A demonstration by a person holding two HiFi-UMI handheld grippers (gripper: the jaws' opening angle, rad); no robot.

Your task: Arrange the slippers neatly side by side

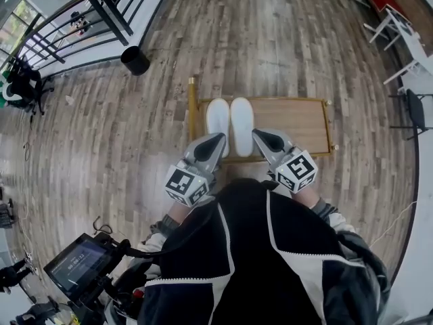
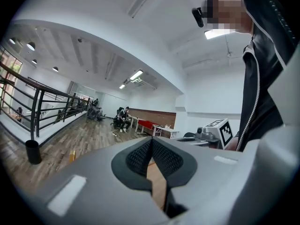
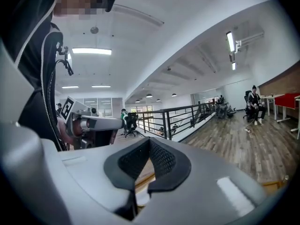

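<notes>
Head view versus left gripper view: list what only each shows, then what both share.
Only the head view: two white slippers lying side by side, and a screen at lower left. Only the left gripper view: ceiling lights, a red table and a seated person far off. Both: the black bin, the dark railing and the plank floor.

Wood-plank floor (image 1: 270, 46) runs out ahead of the left gripper (image 1: 218, 139). To its left stand a black railing (image 1: 67, 41) and a black bin (image 1: 135, 60); white tables (image 1: 414, 42) sit well right of the right gripper (image 1: 258, 135). Strip lights (image 3: 91, 51) glow on the white ceiling (image 3: 164, 32).
</notes>
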